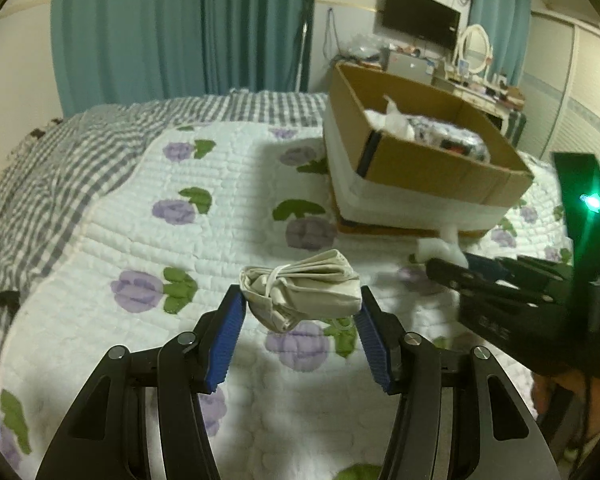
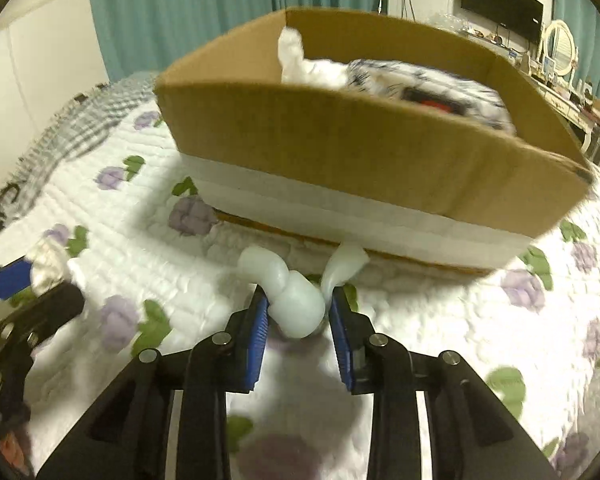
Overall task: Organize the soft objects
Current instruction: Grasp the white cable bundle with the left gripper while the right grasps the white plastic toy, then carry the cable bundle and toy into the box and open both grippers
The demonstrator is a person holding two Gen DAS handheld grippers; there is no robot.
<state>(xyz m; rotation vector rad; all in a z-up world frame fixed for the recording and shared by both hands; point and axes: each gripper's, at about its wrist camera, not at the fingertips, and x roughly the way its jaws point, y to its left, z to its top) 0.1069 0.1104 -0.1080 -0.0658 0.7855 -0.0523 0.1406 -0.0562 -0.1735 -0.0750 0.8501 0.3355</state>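
No text, label, brand or number can be read in either view. The right gripper (image 1: 448, 268), seen from the left wrist, carries pale embossed marks on its black body (too blurred to make out), below its green light (image 1: 591, 202).

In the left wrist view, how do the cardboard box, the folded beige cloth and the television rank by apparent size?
1. cardboard box
2. folded beige cloth, though it is nearest the camera
3. television, far away
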